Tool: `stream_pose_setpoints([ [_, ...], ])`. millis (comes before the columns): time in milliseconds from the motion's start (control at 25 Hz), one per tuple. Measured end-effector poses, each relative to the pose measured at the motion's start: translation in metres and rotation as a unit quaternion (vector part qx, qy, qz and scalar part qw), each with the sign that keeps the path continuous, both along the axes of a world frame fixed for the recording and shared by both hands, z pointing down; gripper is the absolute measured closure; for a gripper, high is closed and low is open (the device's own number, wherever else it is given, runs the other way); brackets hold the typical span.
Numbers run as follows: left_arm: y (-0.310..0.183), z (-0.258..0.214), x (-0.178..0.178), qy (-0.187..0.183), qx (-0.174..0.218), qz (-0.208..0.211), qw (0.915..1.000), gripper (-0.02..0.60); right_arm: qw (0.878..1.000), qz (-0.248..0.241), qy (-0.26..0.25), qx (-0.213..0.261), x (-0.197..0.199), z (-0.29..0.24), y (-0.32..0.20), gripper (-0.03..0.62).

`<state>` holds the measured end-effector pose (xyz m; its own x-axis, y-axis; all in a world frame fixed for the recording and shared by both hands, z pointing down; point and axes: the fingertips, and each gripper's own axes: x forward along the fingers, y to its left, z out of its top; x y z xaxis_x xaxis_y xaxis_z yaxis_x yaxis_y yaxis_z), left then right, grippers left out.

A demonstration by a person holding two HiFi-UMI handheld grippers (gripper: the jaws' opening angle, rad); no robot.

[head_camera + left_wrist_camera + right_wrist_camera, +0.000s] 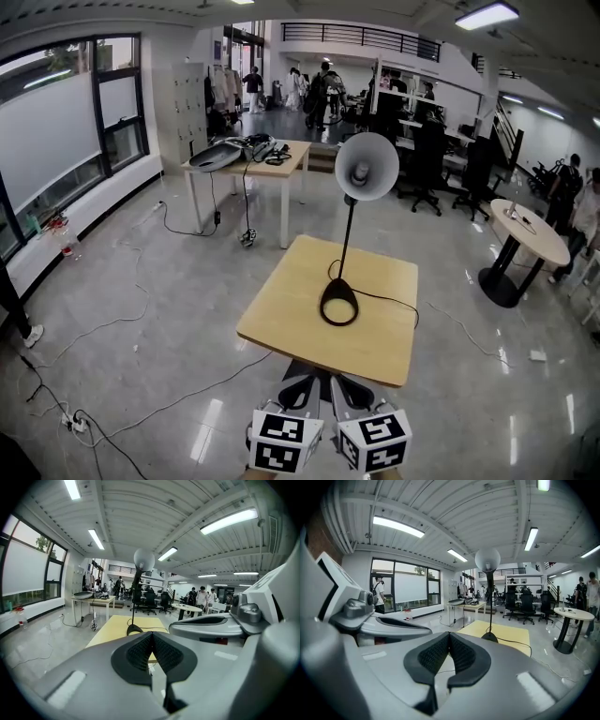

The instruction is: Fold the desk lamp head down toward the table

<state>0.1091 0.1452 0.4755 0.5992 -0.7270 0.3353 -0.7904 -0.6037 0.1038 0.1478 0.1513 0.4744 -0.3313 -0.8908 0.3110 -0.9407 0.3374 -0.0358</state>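
- Head view: lamp [349,234] stands near the middle of the table [281,323], base [338,303] flat on the top, cord [389,300] trailing off to the right.
- Stem [348,230]: thin and close to upright, so the long axis runs vertically. The head [367,167] sits at its top, raised, with the open shade turned toward the person.
- Left gripper [302,382] and right gripper [345,384]: side by side at the near table edge, pointing forward, both well apart from the lamp.
- Bearing: the lamp lies ahead of and above both grippers. The right gripper lines up more closely with the base and is judged slightly the nearer, though the difference is small.
- Left gripper view: left gripper [152,637] has its fingers [139,652] clenched pad to pad, with nothing between them. The head [144,559] shows high and just left of the finger line.
- Right gripper view: right gripper [449,637] likewise has its fingers [436,654] pressed together and empty. The head [487,559] shows high and to the right of the finger line.
- Stage, as a judgement: folding is not yet begun. The coming move turns on reaching forward and upward to the top of the stem, and the chosen gripper's fingers must part before they can take the head or the stem just below it.
- Risk, as a judgement: a push high on so thin a stem may tip the base.
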Motion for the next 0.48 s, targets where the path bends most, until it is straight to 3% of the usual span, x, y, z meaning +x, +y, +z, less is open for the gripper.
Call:
stream_pose_setpoints([
  [480,-0.039,0.026,-0.004,-0.011,-0.002,-0.001,0.9999,0.562,1.000,0.001,-0.018,0.007,-0.001,0.024,-0.038,0.588],
])
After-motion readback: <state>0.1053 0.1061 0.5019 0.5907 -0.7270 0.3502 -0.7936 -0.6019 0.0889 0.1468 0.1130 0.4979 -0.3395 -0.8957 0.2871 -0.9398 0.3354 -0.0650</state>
